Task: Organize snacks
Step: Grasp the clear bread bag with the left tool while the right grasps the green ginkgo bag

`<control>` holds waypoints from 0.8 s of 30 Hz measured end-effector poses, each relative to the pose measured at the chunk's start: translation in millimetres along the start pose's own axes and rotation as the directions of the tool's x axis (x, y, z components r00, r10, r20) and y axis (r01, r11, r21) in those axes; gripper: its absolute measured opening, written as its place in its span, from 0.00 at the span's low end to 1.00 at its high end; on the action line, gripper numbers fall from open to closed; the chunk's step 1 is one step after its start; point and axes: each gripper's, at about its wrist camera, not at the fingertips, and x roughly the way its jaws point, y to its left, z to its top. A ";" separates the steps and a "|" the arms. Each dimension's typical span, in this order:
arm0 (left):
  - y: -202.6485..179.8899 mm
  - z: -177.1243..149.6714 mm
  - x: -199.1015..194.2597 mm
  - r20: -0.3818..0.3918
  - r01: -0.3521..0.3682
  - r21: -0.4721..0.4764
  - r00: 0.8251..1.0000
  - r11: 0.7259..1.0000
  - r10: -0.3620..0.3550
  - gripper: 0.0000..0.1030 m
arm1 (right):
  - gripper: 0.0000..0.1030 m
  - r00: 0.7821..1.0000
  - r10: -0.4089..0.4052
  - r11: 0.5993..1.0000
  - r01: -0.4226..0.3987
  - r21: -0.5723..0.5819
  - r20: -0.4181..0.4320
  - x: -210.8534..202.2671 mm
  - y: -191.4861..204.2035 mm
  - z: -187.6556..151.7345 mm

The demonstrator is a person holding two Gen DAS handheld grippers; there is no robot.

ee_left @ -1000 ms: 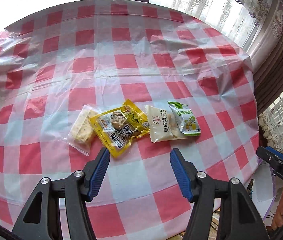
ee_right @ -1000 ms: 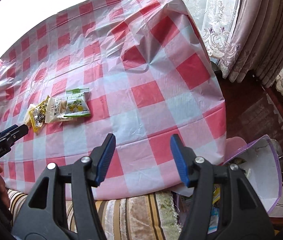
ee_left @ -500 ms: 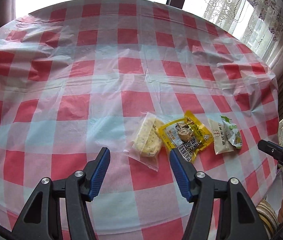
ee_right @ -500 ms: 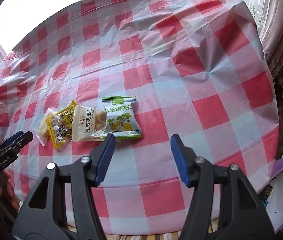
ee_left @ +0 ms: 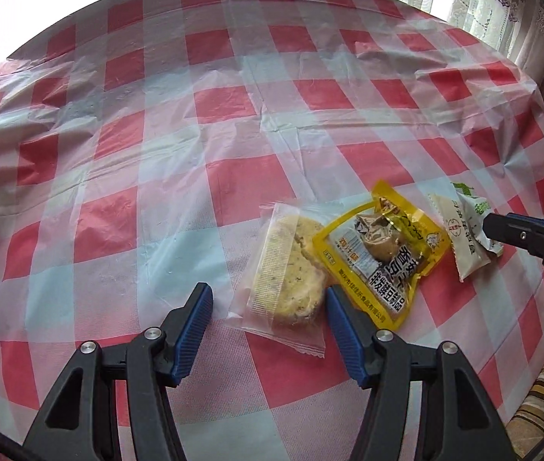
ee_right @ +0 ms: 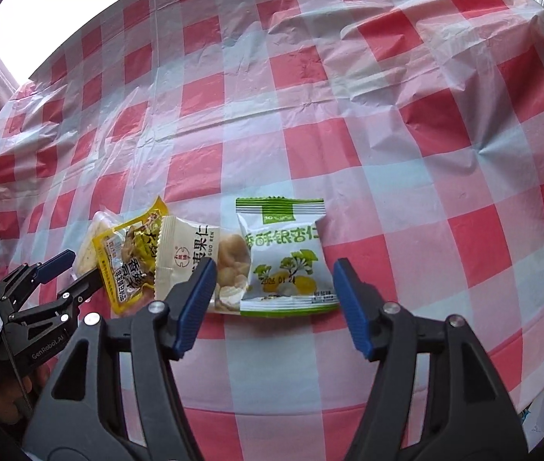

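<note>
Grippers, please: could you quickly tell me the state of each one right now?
Left gripper: open, holding nothing, clear cracker packet between its fingers.
Right gripper: opening, holding nothing, over the green packet.

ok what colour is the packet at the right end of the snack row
White with green bands and yellow fruit art; the green and white packet shows best in the right wrist view.

four snack packets side by side on tablecloth
</note>
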 end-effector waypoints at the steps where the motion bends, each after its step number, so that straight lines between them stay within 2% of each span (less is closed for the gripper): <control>1: -0.2 1.1 0.8 0.004 0.004 0.001 1.000 1.000 -0.004 0.60 | 0.64 1.000 0.001 1.000 -0.001 0.002 -0.002 2.7 0.1 1.1; 4: 0.4 3.9 2.9 0.016 0.007 -0.004 1.000 1.000 -0.006 0.60 | 0.64 1.000 0.001 1.000 -0.001 0.003 0.003 7.9 -1.0 3.8; 6: 0.1 4.9 3.3 0.028 0.009 -0.002 1.000 1.000 -0.009 0.53 | 0.64 1.000 -0.009 1.000 0.009 0.006 0.000 11.4 -2.8 5.1; 8: -1.8 5.7 3.8 0.037 0.006 0.009 0.999 1.000 -0.006 0.47 | 0.60 1.000 -0.005 1.000 0.005 0.008 -0.011 15.0 -3.5 4.5; 9: -2.8 6.2 4.2 0.039 0.007 0.017 0.999 1.000 -0.008 0.45 | 0.53 1.000 -0.004 1.000 0.004 0.006 -0.016 16.9 -3.4 3.8; 10: -3.9 6.5 4.3 0.040 0.010 0.024 0.999 1.000 -0.011 0.44 | 0.51 1.000 -0.006 1.000 0.006 0.002 -0.022 18.3 -3.2 2.9; 12: -5.9 6.7 4.1 0.036 0.012 0.035 0.999 0.999 -0.013 0.38 | 0.48 1.000 -0.009 1.000 0.009 -0.001 -0.018 17.5 -3.6 1.9; 16: -6.9 2.8 0.3 0.026 0.005 0.039 1.000 0.999 -0.006 0.37 | 0.46 0.999 -0.025 1.000 0.026 0.003 -0.021 13.3 -7.2 -1.8; 24: 9.3 -17.4 -17.2 -0.007 -0.048 -0.041 0.999 0.998 0.047 0.36 | 0.45 0.999 -0.042 0.999 0.042 0.019 0.012 -17.5 -23.5 -20.9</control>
